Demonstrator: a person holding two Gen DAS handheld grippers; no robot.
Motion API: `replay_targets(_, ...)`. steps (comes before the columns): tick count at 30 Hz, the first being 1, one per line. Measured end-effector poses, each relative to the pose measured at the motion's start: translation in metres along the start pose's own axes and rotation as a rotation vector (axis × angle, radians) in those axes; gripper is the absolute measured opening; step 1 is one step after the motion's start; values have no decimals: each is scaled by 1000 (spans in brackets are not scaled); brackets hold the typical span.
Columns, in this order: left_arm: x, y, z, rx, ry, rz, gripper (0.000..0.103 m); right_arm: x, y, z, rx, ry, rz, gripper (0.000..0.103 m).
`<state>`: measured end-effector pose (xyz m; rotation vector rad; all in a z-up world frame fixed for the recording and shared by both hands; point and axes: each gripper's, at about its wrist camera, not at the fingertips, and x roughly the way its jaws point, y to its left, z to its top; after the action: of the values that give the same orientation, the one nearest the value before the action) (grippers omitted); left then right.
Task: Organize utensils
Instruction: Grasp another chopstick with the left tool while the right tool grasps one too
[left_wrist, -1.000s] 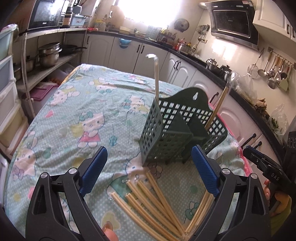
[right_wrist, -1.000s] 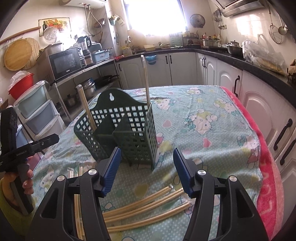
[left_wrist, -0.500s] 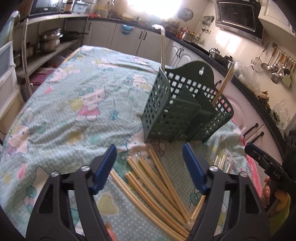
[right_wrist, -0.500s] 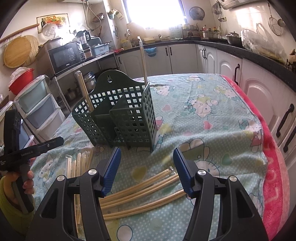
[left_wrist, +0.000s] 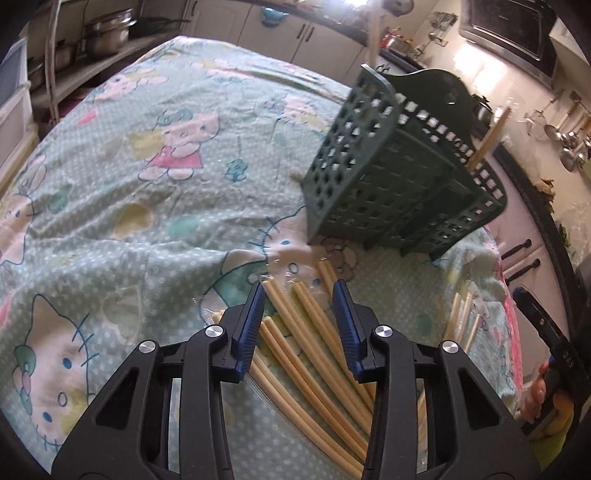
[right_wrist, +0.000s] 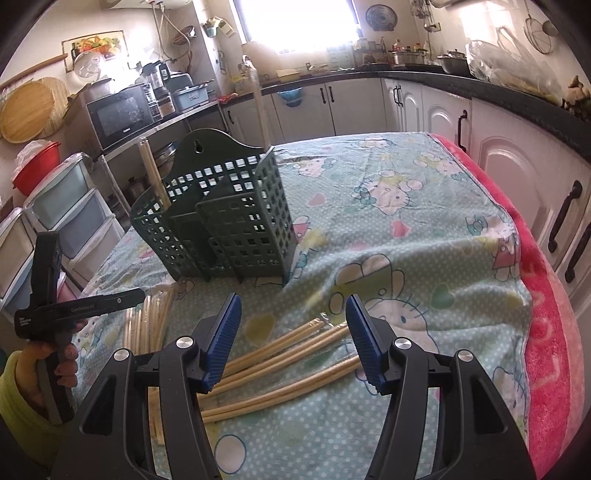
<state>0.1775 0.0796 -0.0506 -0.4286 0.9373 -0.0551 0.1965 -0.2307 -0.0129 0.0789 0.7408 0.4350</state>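
A dark green slotted utensil holder stands on the cat-print tablecloth with two long sticks upright in it. Several pale wooden chopsticks lie on the cloth in front of it. A second small bunch lies to the side. My left gripper is open, low over the chopsticks with its fingers on either side of several. My right gripper is open just above the same pile. The left gripper's body shows in the right wrist view.
The table has a red towel edge on the right side. White kitchen cabinets and a counter run close behind. Shelves with pots and plastic drawers stand on the other side.
My left gripper has dropped and moved forward onto the chopstick pile, and its jaws have narrowed. My right gripper has moved slightly closer to the pile and stays open.
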Motion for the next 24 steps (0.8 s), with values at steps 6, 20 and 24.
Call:
replay_targets(6, 12, 13, 8, -46, 26, 27, 26, 1, -9, -3, 21, 3, -10, 57)
replay_targets(20, 22, 5, 14, -11, 13, 49, 6, 23, -32, -13, 55, 99, -37, 57)
replay_targets(24, 14, 1, 16, -8, -13, 18, 5, 37, -35, -15, 73, 135, -20, 55)
